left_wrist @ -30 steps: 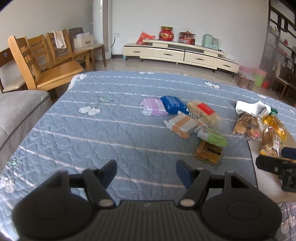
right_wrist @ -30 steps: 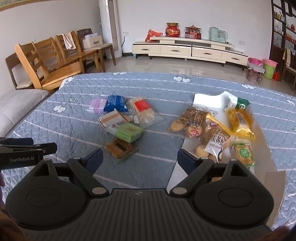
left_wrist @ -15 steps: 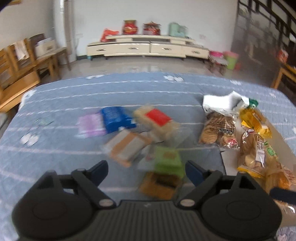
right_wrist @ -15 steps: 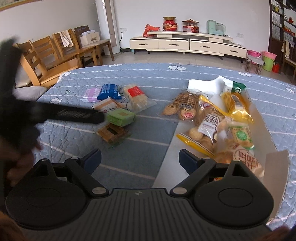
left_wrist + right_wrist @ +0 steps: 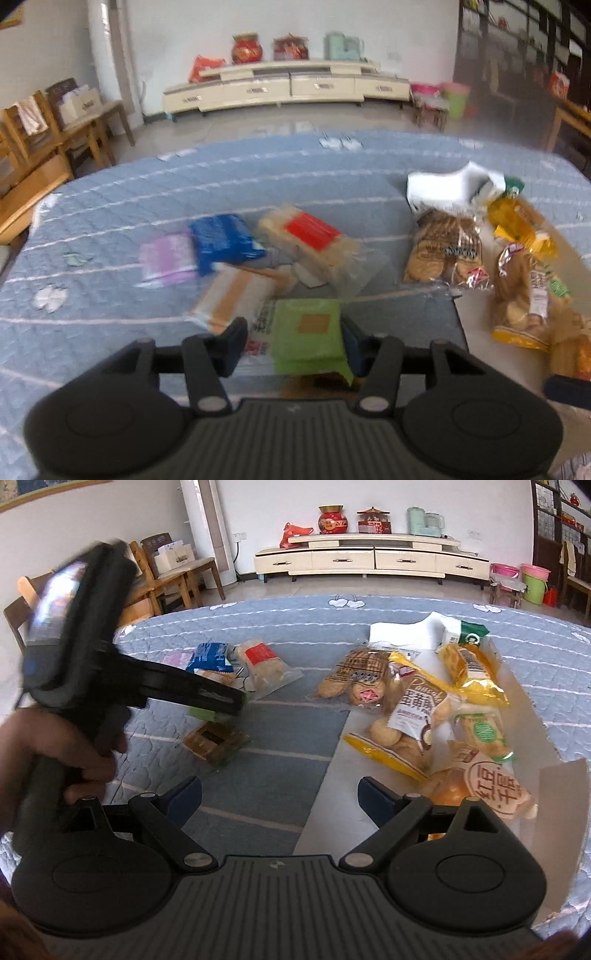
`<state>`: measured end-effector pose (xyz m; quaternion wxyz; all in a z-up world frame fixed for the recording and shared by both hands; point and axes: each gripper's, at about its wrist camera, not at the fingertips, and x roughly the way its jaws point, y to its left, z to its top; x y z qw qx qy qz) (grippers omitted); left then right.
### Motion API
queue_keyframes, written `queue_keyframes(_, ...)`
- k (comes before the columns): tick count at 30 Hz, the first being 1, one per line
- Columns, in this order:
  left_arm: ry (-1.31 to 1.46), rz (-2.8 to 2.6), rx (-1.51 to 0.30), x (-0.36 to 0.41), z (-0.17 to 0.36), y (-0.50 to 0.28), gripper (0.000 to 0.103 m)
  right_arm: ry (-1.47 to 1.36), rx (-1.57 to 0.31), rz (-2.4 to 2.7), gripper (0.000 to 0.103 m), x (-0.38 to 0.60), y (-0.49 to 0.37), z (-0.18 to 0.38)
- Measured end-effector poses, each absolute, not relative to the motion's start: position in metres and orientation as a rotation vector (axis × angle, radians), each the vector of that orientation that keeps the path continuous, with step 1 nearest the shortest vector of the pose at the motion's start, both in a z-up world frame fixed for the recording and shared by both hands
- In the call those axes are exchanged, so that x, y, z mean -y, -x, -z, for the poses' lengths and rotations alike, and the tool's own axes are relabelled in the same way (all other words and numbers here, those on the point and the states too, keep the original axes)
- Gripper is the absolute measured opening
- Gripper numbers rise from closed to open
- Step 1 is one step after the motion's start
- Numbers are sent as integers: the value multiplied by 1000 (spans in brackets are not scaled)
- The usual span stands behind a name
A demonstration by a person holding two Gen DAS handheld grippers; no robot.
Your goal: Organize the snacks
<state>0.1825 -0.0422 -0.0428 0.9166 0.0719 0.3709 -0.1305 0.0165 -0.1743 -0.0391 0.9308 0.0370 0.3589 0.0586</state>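
A green snack packet lies between the fingers of my left gripper, which stand close on both its sides; the frame is blurred. In the right wrist view the left gripper reaches over the green packet. A brown packet lies just in front of it. A purple packet, a blue packet, an orange-and-white packet and a red-labelled cracker pack lie behind. My right gripper is open and empty, above the edge of a white sheet.
Several bread and pastry bags lie on the white sheet at the right. The blue quilted cloth covers the surface. Wooden chairs stand at the left, a low cabinet at the far wall.
My left gripper has swung right and forward over the small packets, and its fingers have narrowed around the green packet. My right gripper has drawn back a little and stays open.
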Motion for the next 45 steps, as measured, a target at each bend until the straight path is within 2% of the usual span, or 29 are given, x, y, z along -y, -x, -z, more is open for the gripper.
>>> queue_keyframes(5,-101,173,-710,-7,34,-147,53,-54,-755,-164,103,160,-33,46)
queue_keyframes(15,-78,70,-767,-65,78,-120,54,13,-794,-240,103,127,-85,59)
queue_keyframes(18,-81,79,-745,-64,83,-118,70,108,-797,-265,103,116,-98,64)
queue_keyframes(21,-75,84,-727,-63,86,-119,71,151,-798,-277,103,113,-112,66)
queue_keyframes(23,-59,85,-721,-65,88,-122,68,148,-810,-294,103,113,-122,68)
queue_keyframes(24,-56,86,-711,-66,88,-120,54,146,-817,-305,103,112,-127,70)
queue_keyframes(25,-62,85,-701,-65,87,-119,49,145,-823,-317,103,110,-129,72)
queue_keyframes(26,-73,83,-700,-62,86,-118,48,143,-836,-327,103,108,-131,75)
queue_keyframes(27,-85,82,-696,-60,86,-116,48,140,-850,-335,97,106,-130,77)
queue_keyframes(29,-101,79,-690,-57,86,-113,48,178,-826,-299,60,101,-125,78)
queue_keyframes(30,-93,83,-692,-57,85,-112,48,175,-821,-296,55,102,-122,78)
queue_keyframes(45,-12,46,-632,-56,38,-71,48,92,-726,-251,54,125,-34,25)
